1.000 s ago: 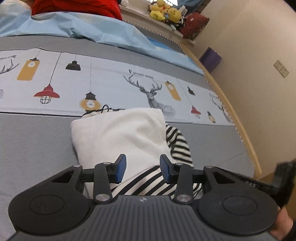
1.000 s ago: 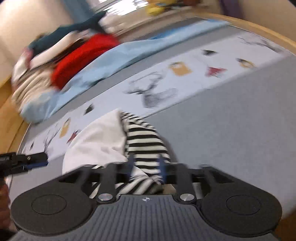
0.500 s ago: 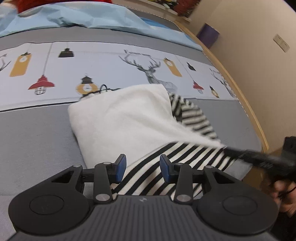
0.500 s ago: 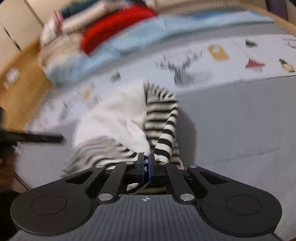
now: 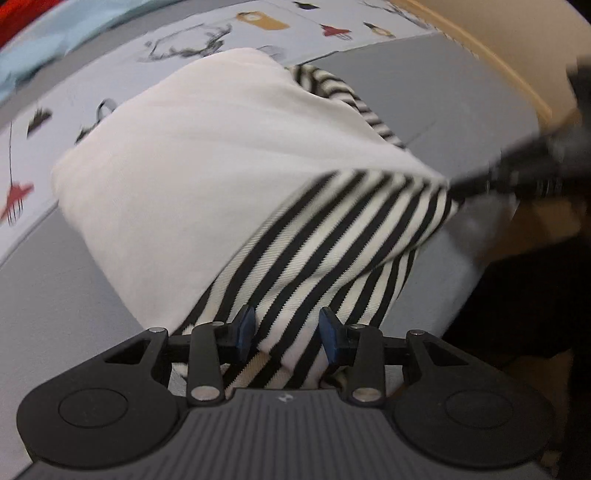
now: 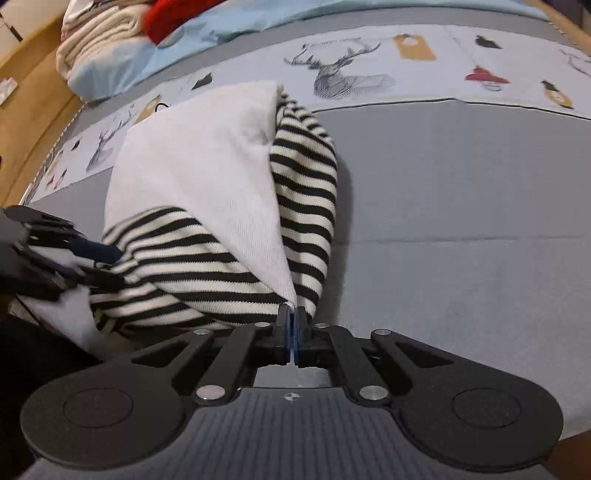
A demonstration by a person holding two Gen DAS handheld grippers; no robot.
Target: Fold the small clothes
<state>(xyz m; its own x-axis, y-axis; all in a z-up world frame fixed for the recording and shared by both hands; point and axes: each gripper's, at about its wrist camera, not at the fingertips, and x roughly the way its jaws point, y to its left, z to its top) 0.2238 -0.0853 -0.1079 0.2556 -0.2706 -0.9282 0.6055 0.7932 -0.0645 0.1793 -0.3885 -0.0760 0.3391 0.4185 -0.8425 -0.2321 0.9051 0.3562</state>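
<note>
Left wrist view. Left hand-held gripper [image 5: 284, 334]: jaws apart, blue pads [image 5: 244, 329] on either side of a striped fold, gripping nothing. The garment [image 5: 207, 177] lies on the bed [image 5: 48, 306], on the grey part of the cover near the bed's front edge; its far end reaches onto the printed band [image 5: 258, 22] with deer and lamp motifs. The garment is white on the upper face, with a black-and-white striped sleeve [image 5: 332, 236] running diagonally from between the left jaws up to the right. At the sleeve's upper right end the right hand-held gripper [image 5: 458, 188] enters from the right edge, motion-blurred, touching the cloth. Wooden bed frame [image 5: 491, 59] along the right side.

Right wrist view. Right hand-held gripper [image 6: 293, 328]: jaws together, clamped on a white corner of the garment [image 6: 207, 173], which is drawn taut toward the camera. A striped portion bulges to the right of the white panel and another wraps below it to the left. Left hand-held gripper [image 6: 99, 258] at the left edge, blurred, with a blue pad against the striped sleeve [image 6: 173, 254]. Folded stack of clothes [image 6: 107, 40] at the bed's far left corner, with a light blue sheet [image 6: 229, 26] along the far side.
</note>
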